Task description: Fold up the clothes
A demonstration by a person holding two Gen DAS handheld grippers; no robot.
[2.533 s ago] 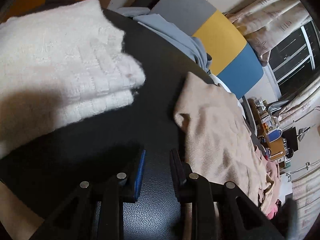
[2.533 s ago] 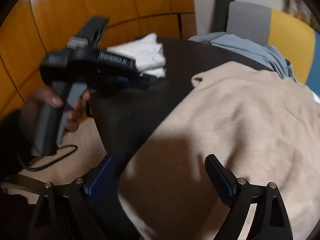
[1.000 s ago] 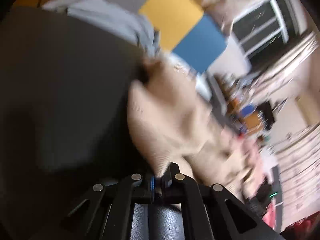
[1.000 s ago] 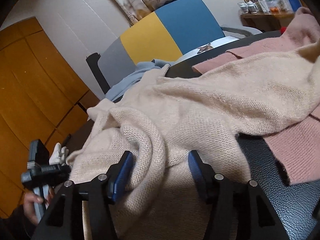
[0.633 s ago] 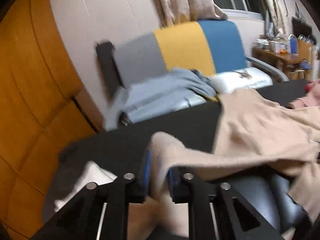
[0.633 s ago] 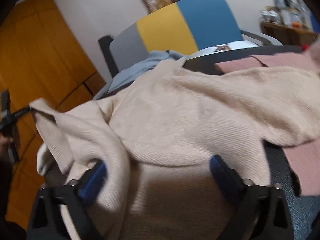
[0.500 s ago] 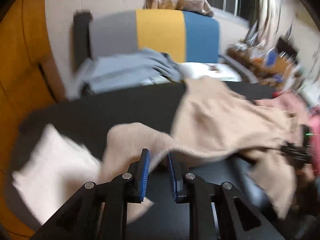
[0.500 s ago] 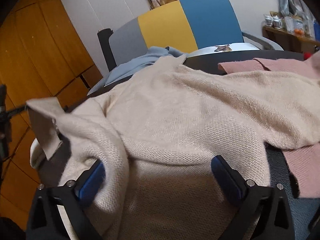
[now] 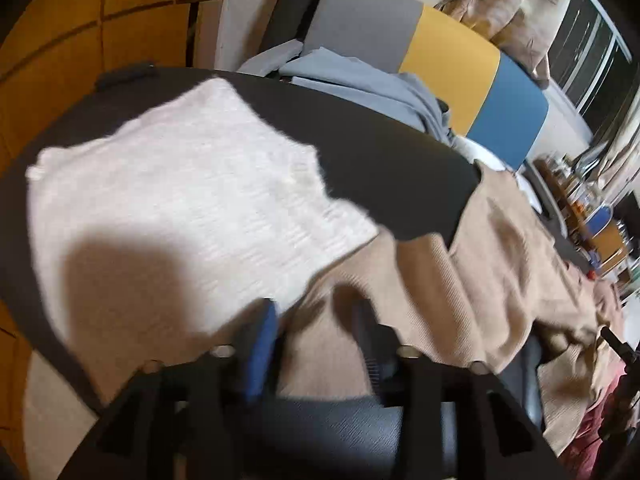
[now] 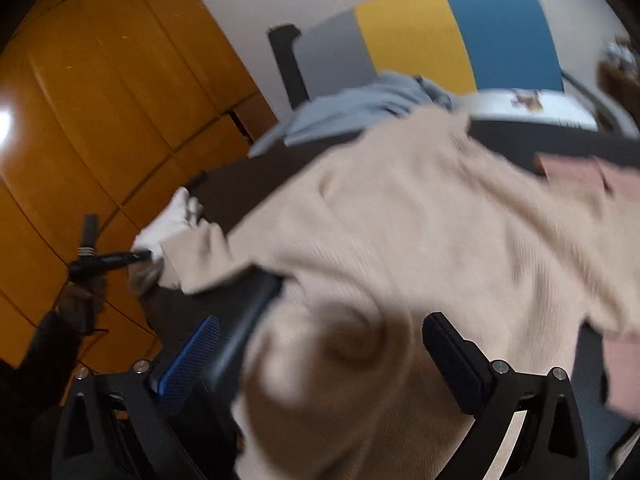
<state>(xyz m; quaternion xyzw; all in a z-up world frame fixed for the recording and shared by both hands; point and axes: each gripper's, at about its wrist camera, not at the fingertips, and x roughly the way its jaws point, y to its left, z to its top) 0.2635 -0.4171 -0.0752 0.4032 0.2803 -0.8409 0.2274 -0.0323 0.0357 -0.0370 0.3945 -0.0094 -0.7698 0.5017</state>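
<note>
A beige knit sweater lies spread across the dark table; it also shows in the right wrist view. Its sleeve end lies at the table's left edge beside a folded white knit. My left gripper is open, its jaws apart over the sleeve cloth, which lies loose between them. It also shows far off in the right wrist view. My right gripper is open wide just above the sweater's near part, holding nothing.
A pink garment lies at the table's right side. A grey-blue garment hangs over the seat of a grey, yellow and blue chair behind the table. Orange wooden panels stand to the left.
My left gripper was shut on the beige sleeve and carried it leftward to the white knit. Its jaws have now opened and let the sleeve go. My right gripper stayed open.
</note>
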